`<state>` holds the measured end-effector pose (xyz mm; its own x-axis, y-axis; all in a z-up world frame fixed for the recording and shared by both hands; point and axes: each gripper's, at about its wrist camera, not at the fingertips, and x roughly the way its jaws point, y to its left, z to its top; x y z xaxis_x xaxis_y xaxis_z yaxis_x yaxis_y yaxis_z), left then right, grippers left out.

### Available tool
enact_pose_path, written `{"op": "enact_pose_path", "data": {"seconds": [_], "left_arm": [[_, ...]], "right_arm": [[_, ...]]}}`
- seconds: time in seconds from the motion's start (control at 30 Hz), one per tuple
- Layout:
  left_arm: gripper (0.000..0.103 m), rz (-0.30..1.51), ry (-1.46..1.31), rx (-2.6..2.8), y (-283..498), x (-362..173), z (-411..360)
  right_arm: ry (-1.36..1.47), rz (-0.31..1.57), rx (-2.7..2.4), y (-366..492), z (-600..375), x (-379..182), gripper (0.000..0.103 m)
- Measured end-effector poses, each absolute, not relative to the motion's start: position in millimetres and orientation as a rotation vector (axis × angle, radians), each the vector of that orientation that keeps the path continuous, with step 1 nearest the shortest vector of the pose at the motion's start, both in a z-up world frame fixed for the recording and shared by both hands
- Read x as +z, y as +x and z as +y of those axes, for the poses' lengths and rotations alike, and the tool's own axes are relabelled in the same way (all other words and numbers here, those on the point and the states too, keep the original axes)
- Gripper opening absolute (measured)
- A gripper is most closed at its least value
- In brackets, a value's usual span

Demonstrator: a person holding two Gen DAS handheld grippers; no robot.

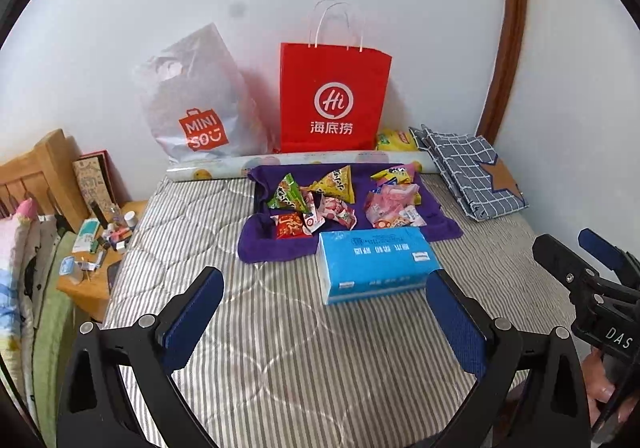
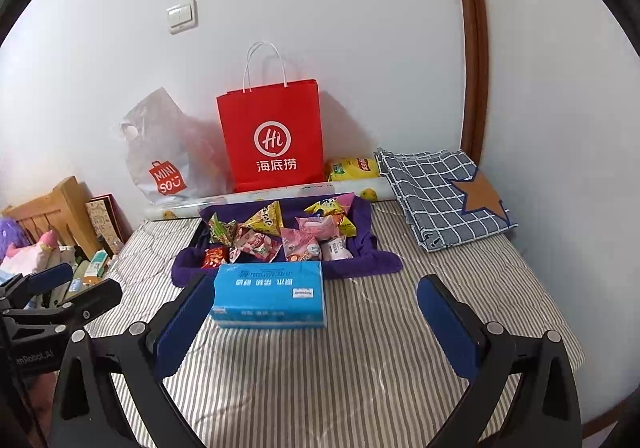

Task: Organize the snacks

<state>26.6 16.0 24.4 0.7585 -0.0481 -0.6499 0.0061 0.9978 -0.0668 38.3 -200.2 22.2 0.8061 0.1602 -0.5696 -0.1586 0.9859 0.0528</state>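
Note:
Several small snack packets lie in two heaps on a purple cloth: a left heap of green, yellow and red packets and a right heap that is mostly pink. The right wrist view shows the same heaps. A blue tissue pack lies just in front of the cloth. My left gripper hangs open over the striped mattress, short of the pack, nothing between its fingers. My right gripper is open and empty too, beside it on the right.
A red paper bag and a Miniso plastic bag lean on the wall behind a paper roll. A yellow snack bag and folded checked cloth lie at the back right. A cluttered bedside table stands left.

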Motion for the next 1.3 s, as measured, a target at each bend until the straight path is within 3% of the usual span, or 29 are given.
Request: {"op": "enact_pose_path", "data": {"seconds": [1.3], "left_arm": [[0.1, 0.653, -0.053, -0.032, -15.5, 41.9, 4.4]], "right_arm": [[-0.007, 0.566, 0.153, -7.5, -205.4, 39.8, 0.103]]}}
